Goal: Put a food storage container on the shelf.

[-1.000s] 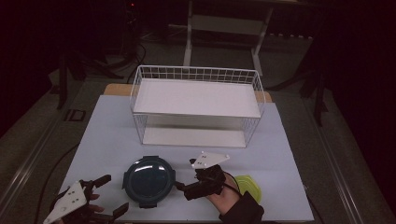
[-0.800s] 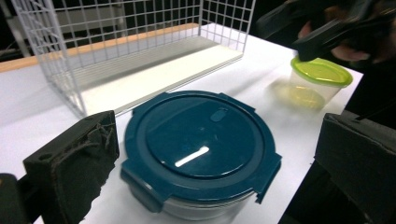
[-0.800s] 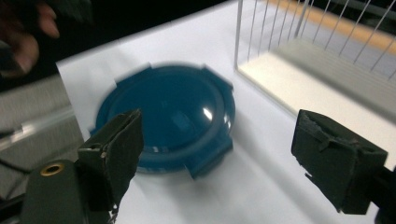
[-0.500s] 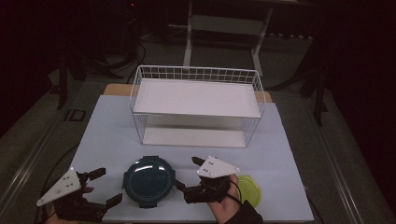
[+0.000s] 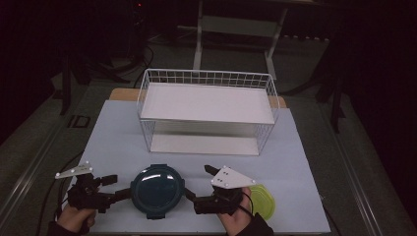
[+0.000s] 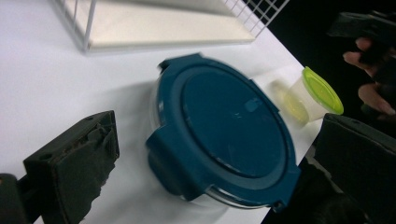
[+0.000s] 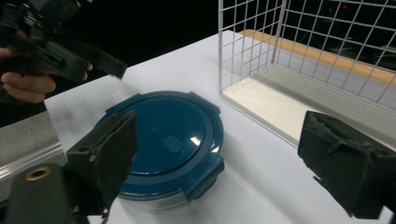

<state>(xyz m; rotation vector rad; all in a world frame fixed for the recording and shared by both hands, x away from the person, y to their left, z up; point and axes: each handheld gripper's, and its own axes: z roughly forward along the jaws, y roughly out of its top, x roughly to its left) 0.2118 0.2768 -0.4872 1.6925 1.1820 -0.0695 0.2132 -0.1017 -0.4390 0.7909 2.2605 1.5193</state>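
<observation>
A round container with a dark teal clip-on lid sits near the table's front edge. My left gripper is just left of it, open, its lower fingertip close to the lid's rim. In the left gripper view the container lies ahead between the two spread jaws, untouched. My right gripper is at the container's right side, open. Its jaws have just been opening a little, and nothing is pressed between them. In the right gripper view the container lies ahead, nearer the left jaw.
A white wire rack with two shelves stands behind the container, at the table's middle back. A small clear cup with a yellow-green lid sits by my right hand. The table's front edge is close under both hands.
My left gripper has moved right from the table's front left corner up to the container's left side. The right gripper has stayed in place.
</observation>
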